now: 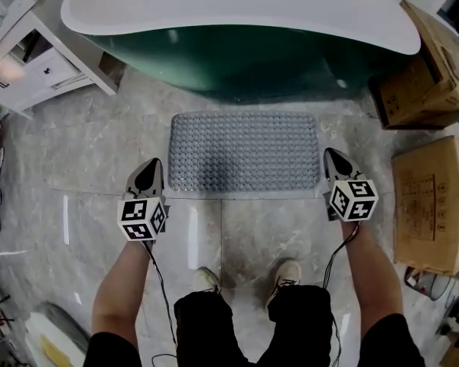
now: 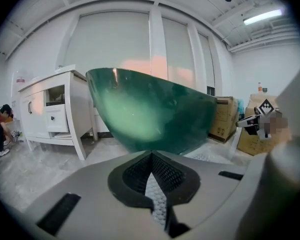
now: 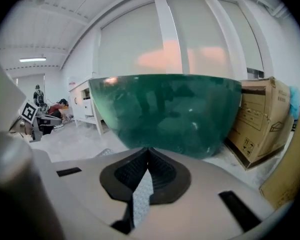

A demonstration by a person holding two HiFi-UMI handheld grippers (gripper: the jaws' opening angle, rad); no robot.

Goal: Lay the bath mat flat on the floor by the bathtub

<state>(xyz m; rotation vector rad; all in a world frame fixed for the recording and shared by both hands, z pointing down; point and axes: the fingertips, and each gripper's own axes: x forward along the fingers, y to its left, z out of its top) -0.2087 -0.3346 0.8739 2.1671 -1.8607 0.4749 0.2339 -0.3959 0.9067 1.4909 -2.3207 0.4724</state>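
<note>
Left hand-held gripper [image 1: 150, 168]: one; jaws drawn in to a narrow slit, pinching a strip of the dimpled bath mat [image 1: 245, 151] at the mat's left corner on the side away from the bathtub [image 1: 245, 60].
Right hand-held gripper [image 1: 333, 159]: one; jaws equally narrow, closed on a grey strip of the same mat at its right corner away from the bathtub.
Marker cubes: two, one on each hand-held gripper [image 1: 141, 219] [image 1: 353, 199], on the ends farthest from the bathtub.
Bath mat: one, grey and studded, spread out on the floor [image 1: 76, 144] just beside the bathtub, long edge parallel to it.
Bathtub: one, green outside with a white rim; both hand-held grippers point toward it.
Forearms: two, bare, reaching toward the bathtub behind the hand-held grippers.
Shoes: two, pale [image 1: 206, 280] [image 1: 285, 272], on the floor well back from the bathtub, toes toward it.
Cabinet: one, white [image 1: 38, 60], standing at the bathtub's left end.
Cardboard boxes: two large ones clear in the head view, one [image 1: 436, 60] against the bathtub's right end, one [image 1: 432, 205] farther out from it on that same side.
</note>
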